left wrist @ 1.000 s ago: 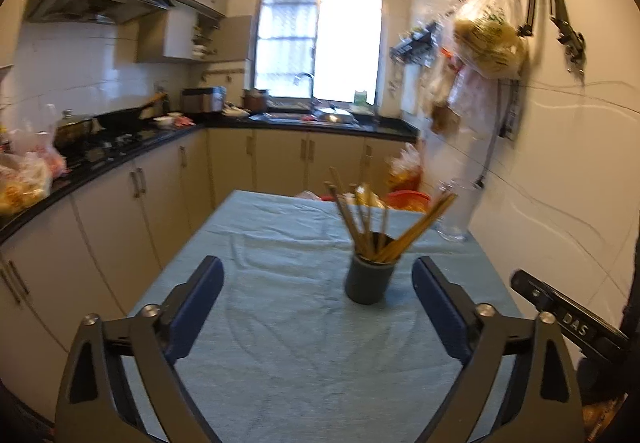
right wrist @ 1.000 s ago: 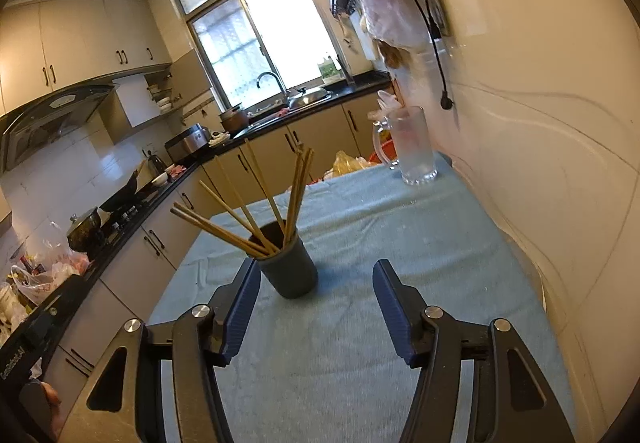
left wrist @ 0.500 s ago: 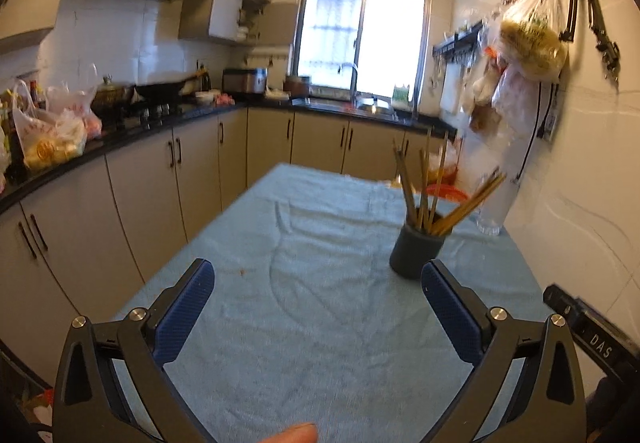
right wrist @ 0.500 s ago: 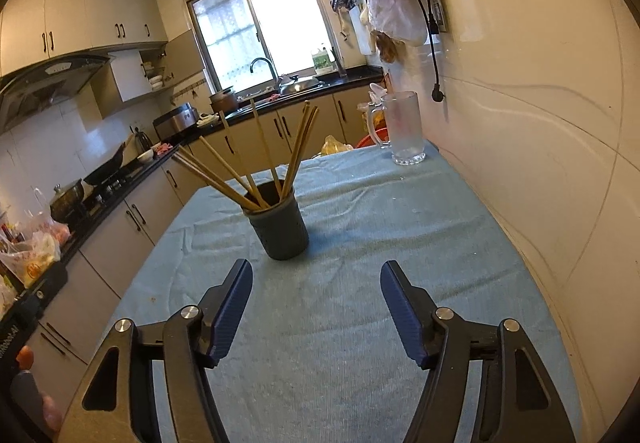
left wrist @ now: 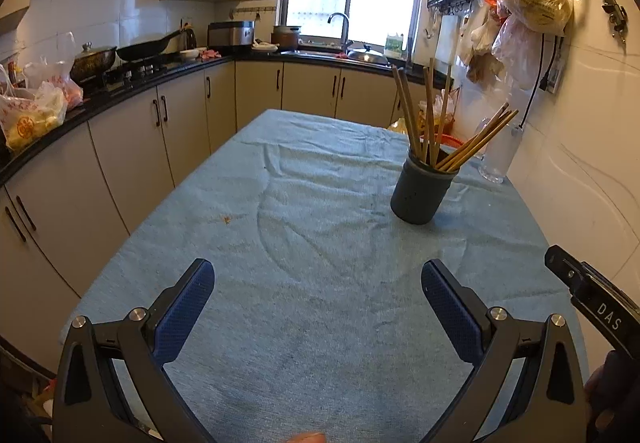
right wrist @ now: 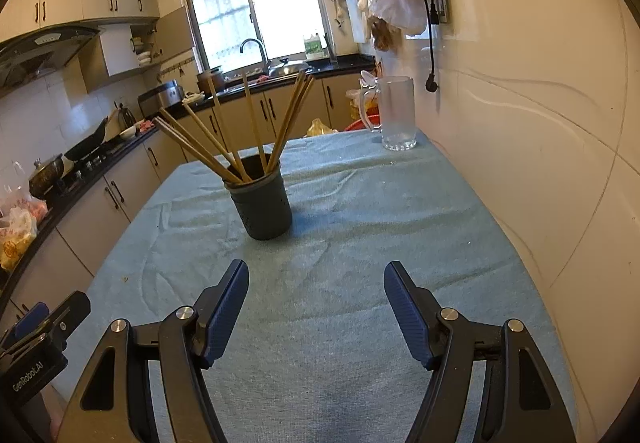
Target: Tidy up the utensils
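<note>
On the desk point(left wrist: 304, 323), which is covered by a light blue towel-like cloth, stands a dark grey round plastic holder point(left wrist: 420, 189) with a bunch of long wooden chopsticks point(left wrist: 430, 115) inside; they lean out in different directions like a fan, some to one side and some almost upright. No other utensil lies on the cloth in either view. The left tongs point(left wrist: 318, 293) hang above the near part of the desk, spread wide and holding nothing, and the holder is well ahead of them and to the right. The right tongs point(right wrist: 316, 297) are also spread wide and empty, and in the right wrist view the same holder point(right wrist: 262, 205) stands ahead of them, a little to the left, apart from both blue pads. A clear glass mug point(right wrist: 394, 113) with a handle stands at the far end of the desk near the white wall. I judge that the collecting step is finished, since all chopsticks seem to be in the holder, so the task looks near its end. If something is left, the next move probably calls for straightening the spread sticks or shifting the holder, with a careful approach from the side so the tall sticks do not tip it over.
</note>
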{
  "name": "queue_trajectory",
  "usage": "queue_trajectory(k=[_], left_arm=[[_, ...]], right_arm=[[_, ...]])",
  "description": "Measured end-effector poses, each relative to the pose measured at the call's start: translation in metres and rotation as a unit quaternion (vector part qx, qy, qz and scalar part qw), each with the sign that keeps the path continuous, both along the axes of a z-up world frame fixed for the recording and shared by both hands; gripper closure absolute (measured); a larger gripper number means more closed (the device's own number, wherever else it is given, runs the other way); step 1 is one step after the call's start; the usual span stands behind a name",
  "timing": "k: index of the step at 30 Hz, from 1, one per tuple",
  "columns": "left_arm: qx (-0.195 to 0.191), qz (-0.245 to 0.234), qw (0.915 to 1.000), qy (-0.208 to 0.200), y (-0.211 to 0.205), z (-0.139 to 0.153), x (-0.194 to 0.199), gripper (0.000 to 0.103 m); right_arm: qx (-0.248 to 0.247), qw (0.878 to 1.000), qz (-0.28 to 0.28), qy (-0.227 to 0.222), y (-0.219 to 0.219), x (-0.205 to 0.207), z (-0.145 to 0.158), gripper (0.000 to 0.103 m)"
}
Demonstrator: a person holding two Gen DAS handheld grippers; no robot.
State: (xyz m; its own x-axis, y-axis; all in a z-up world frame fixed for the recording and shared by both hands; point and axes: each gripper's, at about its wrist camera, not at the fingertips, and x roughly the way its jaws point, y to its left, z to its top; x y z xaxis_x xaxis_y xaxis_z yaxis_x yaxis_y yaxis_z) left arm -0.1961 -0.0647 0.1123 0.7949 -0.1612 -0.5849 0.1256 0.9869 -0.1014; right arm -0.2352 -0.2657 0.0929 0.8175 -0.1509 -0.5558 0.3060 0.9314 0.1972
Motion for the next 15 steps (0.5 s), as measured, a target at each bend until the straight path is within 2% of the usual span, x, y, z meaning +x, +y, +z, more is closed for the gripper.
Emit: queue_trajectory(k=[15], left_arm=[[0.001, -0.005, 0.9997, 0.022, 0.0003, -0.0083, 0.0085, 0.000]], right_arm=[[-0.012, 1.000, 0.000, 0.011, 0.0045, 0.0044, -0.0067, 0.026]])
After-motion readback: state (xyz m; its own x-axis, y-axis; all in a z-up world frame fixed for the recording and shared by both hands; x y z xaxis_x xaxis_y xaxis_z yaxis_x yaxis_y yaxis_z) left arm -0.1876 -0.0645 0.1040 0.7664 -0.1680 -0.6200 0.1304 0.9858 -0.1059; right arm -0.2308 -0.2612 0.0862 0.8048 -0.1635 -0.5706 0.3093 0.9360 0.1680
